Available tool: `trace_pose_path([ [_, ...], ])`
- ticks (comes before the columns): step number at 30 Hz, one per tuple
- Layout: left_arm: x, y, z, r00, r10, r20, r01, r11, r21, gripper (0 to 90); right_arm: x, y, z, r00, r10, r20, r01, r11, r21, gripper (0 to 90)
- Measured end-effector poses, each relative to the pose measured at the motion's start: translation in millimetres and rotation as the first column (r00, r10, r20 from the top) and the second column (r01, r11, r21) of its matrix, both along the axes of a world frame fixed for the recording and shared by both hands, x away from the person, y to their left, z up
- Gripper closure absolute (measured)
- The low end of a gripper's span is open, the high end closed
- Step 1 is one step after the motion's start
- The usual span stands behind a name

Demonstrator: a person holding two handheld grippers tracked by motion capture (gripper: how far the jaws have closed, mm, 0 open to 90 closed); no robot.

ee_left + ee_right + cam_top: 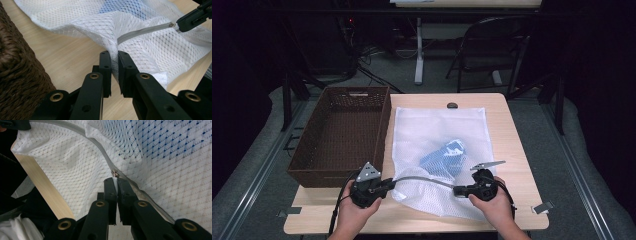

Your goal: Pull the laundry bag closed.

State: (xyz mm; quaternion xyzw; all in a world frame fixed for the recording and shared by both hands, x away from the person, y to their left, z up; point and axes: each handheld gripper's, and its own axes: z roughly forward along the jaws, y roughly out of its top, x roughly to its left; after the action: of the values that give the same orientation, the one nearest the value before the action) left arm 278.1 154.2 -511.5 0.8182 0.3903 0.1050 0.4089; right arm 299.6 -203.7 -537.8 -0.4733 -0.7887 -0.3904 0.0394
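Observation:
A white mesh laundry bag [432, 130] lies flat on the wooden table [507, 145], with a blue garment [444, 157] inside it. A grey zipper [422, 178] runs along its raised near edge. My left gripper [392, 184] is shut on a fold of mesh at the zipper's left end [113, 53]. My right gripper [457, 190] is shut on the zipper pull [115, 173], its jaws pressed together [115, 180]. In the left gripper view, the zipper [145, 31] stretches taut to the right gripper [178, 26]. Blue shows through the mesh [175, 142].
A brown woven basket [384, 125] stands empty on the table's left side, close beside my left gripper [17, 75]. A small black object [452, 105] sits at the far table edge. A folding chair [492, 45] stands beyond the table.

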Motion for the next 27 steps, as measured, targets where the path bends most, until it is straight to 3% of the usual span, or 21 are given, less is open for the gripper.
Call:
trace_pose_path([
  [10,-0.6,6.7,-0.5,0.9999,0.007,0.013,-0.008,0.9998,0.018,86.1,13.1,0.7,14.9,0.9929,0.003,-0.119,-0.004,1.0,-0.008,87.1],
  [15,-1.6,12.7,-4.2,0.9999,0.013,-0.008,-0.013,0.9999,-0.003,87.0,17.8,-3.6,19.7,0.9872,-0.004,-0.16,-0.002,0.9992,-0.039,87.1],
  [19,-2.5,12.3,-4.2,1.0,0.005,-0.008,-0.005,1.0,-0.006,87.3,19.3,-5.8,23.5,0.9744,-0.021,-0.224,0.009,0.9984,-0.056,87.2],
  [27,-4.2,13.0,-2.4,0.9999,0.004,-0.011,-0.004,0.9997,-0.025,87.8,23.4,-11.2,25.4,0.965,-0.038,-0.26,0.022,0.9977,-0.064,87.2],
])
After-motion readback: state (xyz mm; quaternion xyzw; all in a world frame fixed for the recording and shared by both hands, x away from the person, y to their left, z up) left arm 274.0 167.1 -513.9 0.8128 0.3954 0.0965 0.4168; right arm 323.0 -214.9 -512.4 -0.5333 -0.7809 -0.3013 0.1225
